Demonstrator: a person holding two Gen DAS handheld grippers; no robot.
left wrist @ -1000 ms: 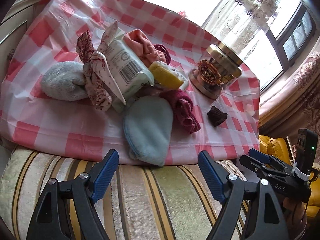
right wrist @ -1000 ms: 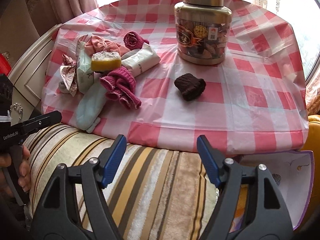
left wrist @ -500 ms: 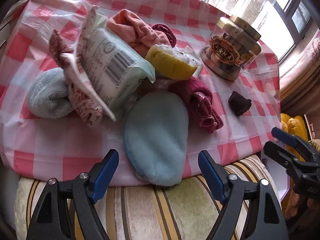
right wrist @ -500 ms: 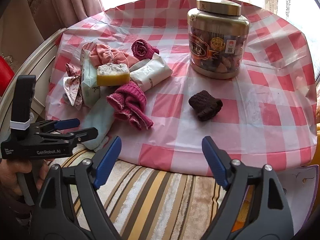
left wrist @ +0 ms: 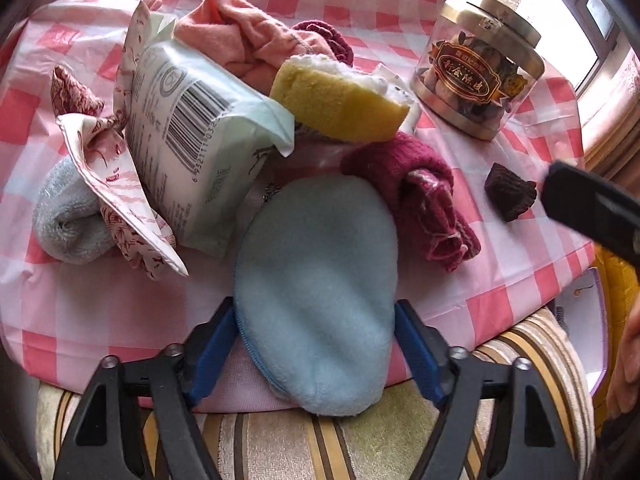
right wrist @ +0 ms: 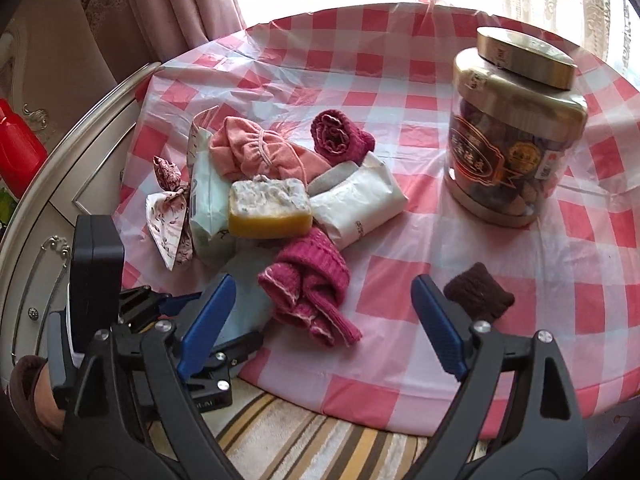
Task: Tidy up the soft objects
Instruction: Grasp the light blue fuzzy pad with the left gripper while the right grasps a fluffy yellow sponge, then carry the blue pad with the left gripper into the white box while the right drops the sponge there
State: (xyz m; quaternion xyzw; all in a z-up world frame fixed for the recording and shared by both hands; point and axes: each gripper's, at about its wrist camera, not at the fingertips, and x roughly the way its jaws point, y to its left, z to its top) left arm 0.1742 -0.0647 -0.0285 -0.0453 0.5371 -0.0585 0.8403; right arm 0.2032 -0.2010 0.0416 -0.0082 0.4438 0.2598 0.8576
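A heap of soft things lies on the pink checked table. A light blue plush pouch (left wrist: pixel 316 288) hangs over the near edge. My left gripper (left wrist: pixel 314 332) is open, its blue fingers on either side of the pouch, not pressing it. Behind it lie a magenta knit piece (left wrist: pixel 416 196), a yellow sponge (left wrist: pixel 340 104), a tissue pack (left wrist: pixel 192 136), a pink cloth (left wrist: pixel 240 40) and a grey-blue sock (left wrist: pixel 68 208). My right gripper (right wrist: pixel 324 312) is open over the table edge, near the magenta knit piece (right wrist: pixel 312 280). A dark brown knit piece (right wrist: pixel 480 296) lies by its right finger.
A gold-lidded jar (right wrist: pixel 516 140) stands at the back right. A white tissue pack (right wrist: pixel 360 204) and a dark red roll (right wrist: pixel 340 136) lie in the heap. A floral bow (left wrist: pixel 112 168) lies at the left. A striped cushion (left wrist: pixel 280 444) lies below the table edge. A white cabinet (right wrist: pixel 60 200) stands left.
My left gripper has moved forward to the table edge until its fingers flank the blue pouch. My right gripper has moved forward and closer to the magenta knit piece.
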